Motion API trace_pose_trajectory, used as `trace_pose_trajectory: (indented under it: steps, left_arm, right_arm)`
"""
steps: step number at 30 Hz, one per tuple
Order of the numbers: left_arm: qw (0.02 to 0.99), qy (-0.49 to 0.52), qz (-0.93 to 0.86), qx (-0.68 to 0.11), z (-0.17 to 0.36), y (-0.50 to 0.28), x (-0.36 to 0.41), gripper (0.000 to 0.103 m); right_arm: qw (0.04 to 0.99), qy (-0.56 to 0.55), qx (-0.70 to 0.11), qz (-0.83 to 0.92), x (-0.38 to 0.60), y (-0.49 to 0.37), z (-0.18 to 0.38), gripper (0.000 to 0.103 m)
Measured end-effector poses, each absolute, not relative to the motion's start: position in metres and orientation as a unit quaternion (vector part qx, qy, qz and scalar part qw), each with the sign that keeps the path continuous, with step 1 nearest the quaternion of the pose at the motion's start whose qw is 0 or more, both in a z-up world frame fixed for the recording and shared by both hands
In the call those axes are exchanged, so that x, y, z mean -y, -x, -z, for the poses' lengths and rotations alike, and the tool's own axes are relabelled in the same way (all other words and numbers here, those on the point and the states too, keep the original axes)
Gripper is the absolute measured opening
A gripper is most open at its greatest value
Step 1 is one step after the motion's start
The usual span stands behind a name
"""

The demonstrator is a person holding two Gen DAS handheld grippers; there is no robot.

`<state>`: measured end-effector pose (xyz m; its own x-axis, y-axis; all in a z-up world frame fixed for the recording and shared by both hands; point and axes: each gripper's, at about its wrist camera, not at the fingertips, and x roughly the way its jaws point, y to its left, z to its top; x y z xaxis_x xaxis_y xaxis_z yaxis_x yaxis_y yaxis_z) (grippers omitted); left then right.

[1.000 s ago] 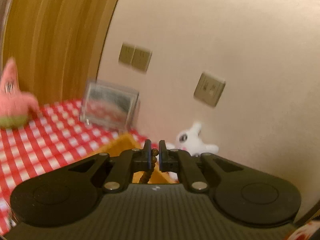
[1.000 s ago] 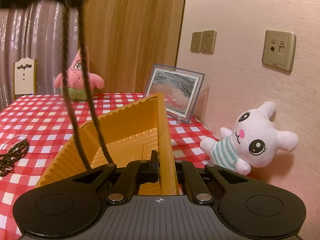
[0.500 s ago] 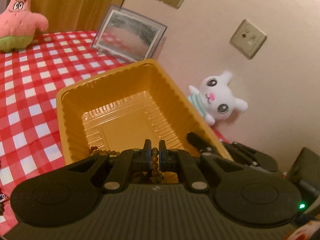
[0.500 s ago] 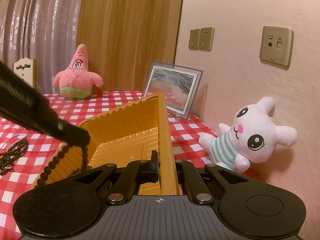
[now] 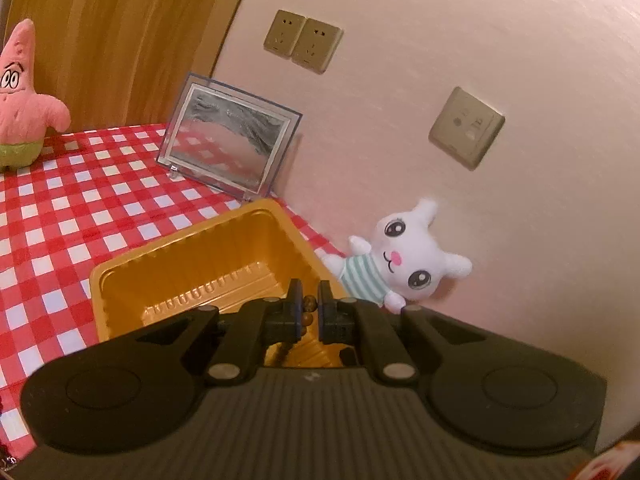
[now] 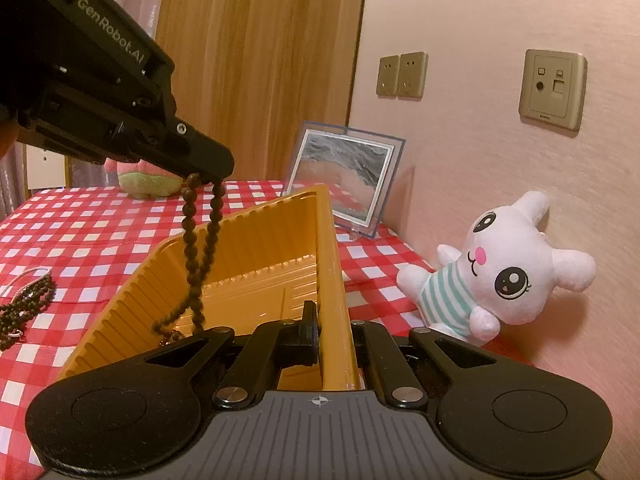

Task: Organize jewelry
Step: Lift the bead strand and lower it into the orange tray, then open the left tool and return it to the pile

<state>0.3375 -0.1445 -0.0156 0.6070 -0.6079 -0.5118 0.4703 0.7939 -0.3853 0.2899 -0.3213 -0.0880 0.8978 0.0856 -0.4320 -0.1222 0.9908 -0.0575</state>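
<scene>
A: Is any lettering showing that can be read?

B: One piece is showing clearly; "GenRobot.AI" is running in pale letters along the black body of the left gripper, seen from the right wrist view.

A: Is anything reading on the wall plates?

B: A tiny line is sitting at the bottom edge of the data socket plate; it is staying too small to make out; the double power outlet is carrying no legible marks.

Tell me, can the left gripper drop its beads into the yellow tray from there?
Probably yes. The left gripper holds the beads right above the open tray, their lower end already inside. Nothing blocks the way; the right gripper only pinches the tray's side wall.
</scene>
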Motion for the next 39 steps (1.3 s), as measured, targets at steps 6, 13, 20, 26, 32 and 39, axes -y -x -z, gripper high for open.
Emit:
trace_pose_trajectory:
  steps: [6,13,20,26,32,39]
  left_arm:
    - [0.874,0.092,0.285,-0.382,0.059,-0.332,0.142,0.006]
    - [0.868,0.061,0.280,-0.406,0.084,-0.320,0.144,0.009]
    - [0.874,0.028,0.278,-0.398,0.083,-0.303,0.148,0.037]
    - [0.887,0.015,0.270,-0.375,0.067,-0.287,0.135,0.041]
    - [0.901,0.016,0.243,-0.359,0.054,-0.264,0.102,0.041]
    - [0.915,0.004,0.150,-0.374,0.063,-0.238,0.041,0.040]
  right_arm:
    - [0.973,0.039,-0.222,-0.053,0.324,-0.290,0.091,0.003]
    - [0.973,0.039,-0.223,-0.052,0.324,-0.290,0.091,0.003]
    - [0.973,0.039,-0.224,-0.052,0.323,-0.290,0.091,0.003]
    - [0.972,0.039,-0.224,-0.052,0.323,-0.290,0.091,0.003]
    - [0.973,0.039,-0.223,-0.052,0.323,-0.290,0.090,0.003]
    - [0.972,0.040,-0.225,-0.051,0.323,-0.291,0.090,0.003]
